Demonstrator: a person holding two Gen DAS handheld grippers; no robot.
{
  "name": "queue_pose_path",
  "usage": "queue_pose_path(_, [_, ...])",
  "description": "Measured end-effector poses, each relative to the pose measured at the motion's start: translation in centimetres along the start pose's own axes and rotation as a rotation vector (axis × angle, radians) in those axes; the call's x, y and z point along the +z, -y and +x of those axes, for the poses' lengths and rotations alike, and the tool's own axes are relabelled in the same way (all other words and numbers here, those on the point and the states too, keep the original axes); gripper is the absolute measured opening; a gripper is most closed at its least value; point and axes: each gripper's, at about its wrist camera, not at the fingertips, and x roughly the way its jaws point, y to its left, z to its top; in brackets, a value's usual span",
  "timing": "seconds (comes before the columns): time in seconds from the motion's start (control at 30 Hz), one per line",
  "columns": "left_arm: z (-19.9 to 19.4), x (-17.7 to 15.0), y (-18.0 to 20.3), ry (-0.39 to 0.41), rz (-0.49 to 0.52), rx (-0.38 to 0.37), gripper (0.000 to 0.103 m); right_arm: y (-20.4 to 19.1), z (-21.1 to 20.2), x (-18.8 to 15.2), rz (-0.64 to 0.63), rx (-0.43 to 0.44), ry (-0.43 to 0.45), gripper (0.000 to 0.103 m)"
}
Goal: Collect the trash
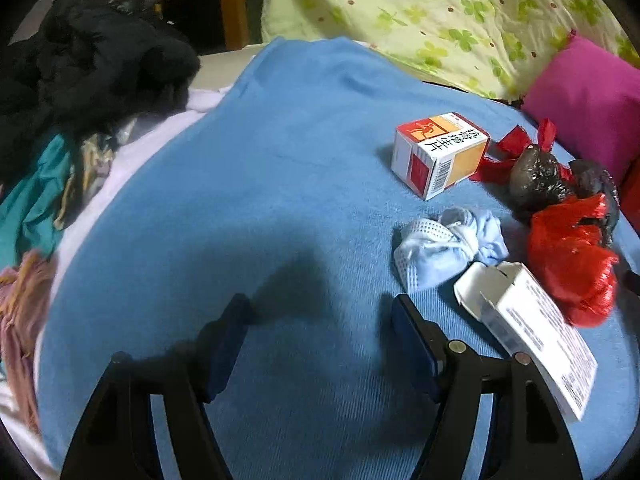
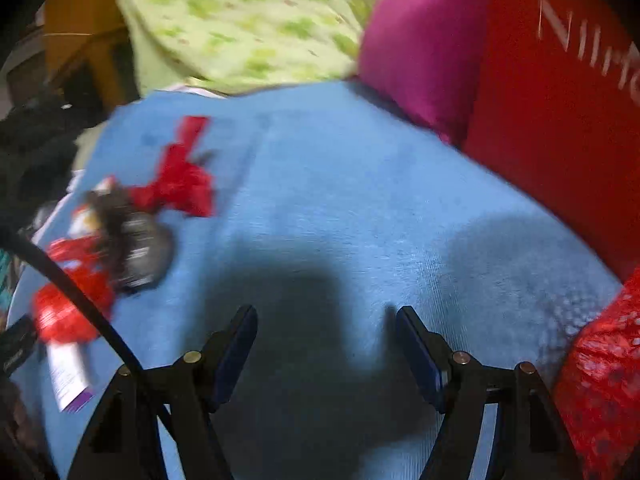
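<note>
Trash lies on a blue blanket (image 1: 260,184). In the left wrist view I see an orange and white medicine box (image 1: 438,154), a crumpled blue face mask (image 1: 444,246), an open white carton (image 1: 528,332), a dark tied bag (image 1: 540,178) and a crumpled red plastic bag (image 1: 572,256). My left gripper (image 1: 322,312) is open and empty, left of the mask and carton. My right gripper (image 2: 326,320) is open and empty over bare blanket. The blurred right wrist view shows the dark bag (image 2: 138,248) and red plastic (image 2: 180,184) to its left.
A red paper bag (image 2: 552,120) stands at the right, with red netted plastic (image 2: 604,380) below it. A magenta pillow (image 1: 584,96) and a green flowered quilt (image 1: 440,12) lie behind. Dark clothes (image 1: 92,68) are piled at the left. A black cable (image 2: 68,284) crosses the right view.
</note>
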Motion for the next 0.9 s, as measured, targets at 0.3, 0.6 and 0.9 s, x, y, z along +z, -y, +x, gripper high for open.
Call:
queue_pose_path(0.3, [2.5, 1.7, 0.0, -0.024, -0.008, 0.012, 0.103, -0.3, 1.3, 0.0, -0.026, -0.053, 0.036, 0.103])
queue_pose_path(0.6, [2.6, 1.8, 0.3, -0.037, -0.014, 0.043, 0.103, -0.4, 1.1, -0.2, -0.028, -0.057, 0.038, 0.103])
queue_pose_path(0.9, [2.6, 1.8, 0.3, -0.036, -0.018, 0.047, 0.103, -0.4, 1.2, -0.1, -0.028, -0.056, 0.039, 0.103])
